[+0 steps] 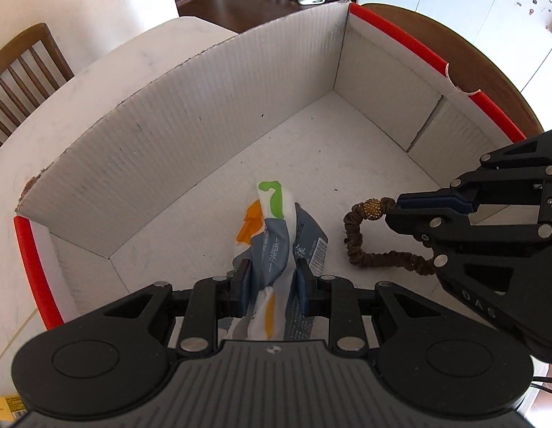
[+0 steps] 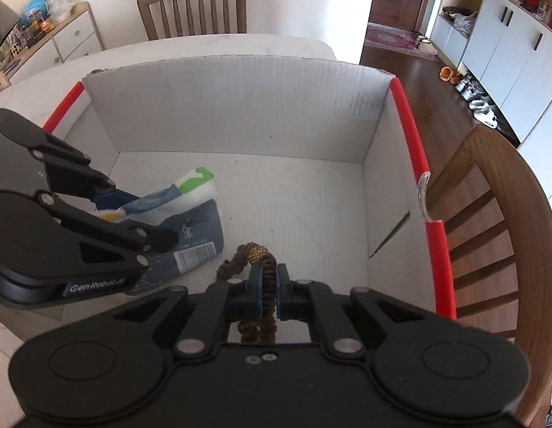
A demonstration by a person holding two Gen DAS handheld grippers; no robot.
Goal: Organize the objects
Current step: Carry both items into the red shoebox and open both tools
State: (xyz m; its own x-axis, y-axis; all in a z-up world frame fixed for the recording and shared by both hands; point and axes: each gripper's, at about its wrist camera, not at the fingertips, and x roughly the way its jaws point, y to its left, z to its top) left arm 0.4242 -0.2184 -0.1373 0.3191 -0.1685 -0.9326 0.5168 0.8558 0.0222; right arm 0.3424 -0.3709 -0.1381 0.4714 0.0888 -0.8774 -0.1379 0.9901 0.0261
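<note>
Cardboard box (image 1: 190, 114) with white inner walls and red-taped rims sits on a pale table (image 1: 97, 71) and serves as the collecting place, which explains why both grippers are angled steeply down into it at once. The left gripper (image 1: 272, 281) has its blue pads pinched on a soft tissue packet (image 1: 276, 239), printed in grey-blue, green and orange; the pack is squeezed at its waist so it bulges above and below the pads, a grip near the middle that keeps the floppy wrapper from swinging. Its far end reaches down to the box floor or just above it; contact cannot be told. The right gripper (image 2: 267, 292) is closed almost completely on a brown scrunchie-style hair tie (image 2: 251, 256) with a gold beaded ball, the thin fabric band running straight between the pads, which is why the jaws stand so nearly together. The loop hangs forward from the fingertips over the floor near the box's middle, just beside the packet but apart from it. Held side by side like this, each item looks set for its own patch of floor, so release of both seems the likely next step, though neither is let go yet. Wooden chairs (image 2: 193, 7) stand around the table
</note>
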